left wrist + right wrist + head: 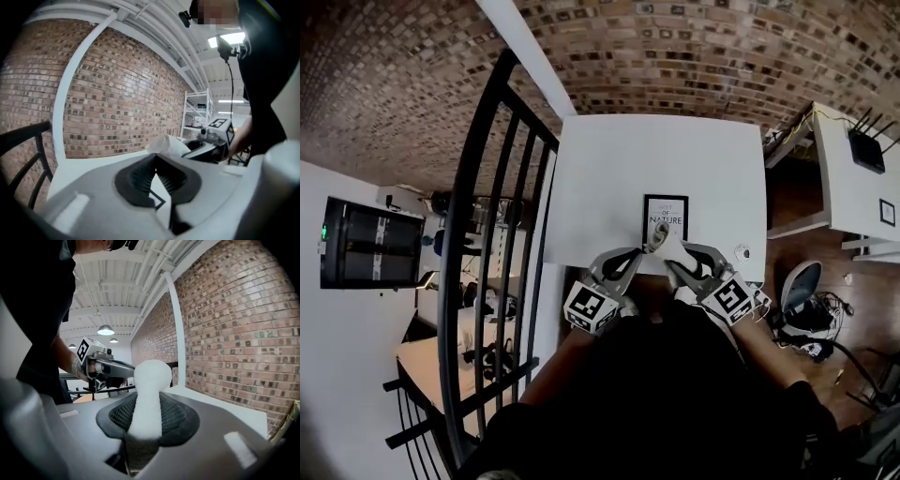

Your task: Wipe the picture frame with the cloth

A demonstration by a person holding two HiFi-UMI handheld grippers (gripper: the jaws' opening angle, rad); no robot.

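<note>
Dark clothing of the person (675,403) fills the bottom of the head view, and both forearms reach forward from it to the two grippers.

Left gripper (636,253): it comes in from the left with its marker cube close to the body. In the left gripper view (154,159) its ribbed black pads are pressed together at the tips, with nothing caught between them. The tips sit right at the near left corner of the picture frame (665,217). I cannot tell whether they touch it.

Right gripper (680,255): it comes in from the right. In the right gripper view (147,397) the jaws are clenched on the white cloth (151,373). The cloth runs up between the pads and bulges out past the tips in a rounded wad. From the head view that wad (667,242) rests on the near end of the frame, over its lower edge.

The frame has a thin black border around a white print with dark lettering. It lies flat on the white table (609,169), close to the near edge and right of the middle.

Each gripper shows in the other's view, just beside it. The cloth (168,144) sticks out toward the left one.

A brick wall (234,319) stands behind the table, and a black railing (487,234) runs along the table's left side.
</note>
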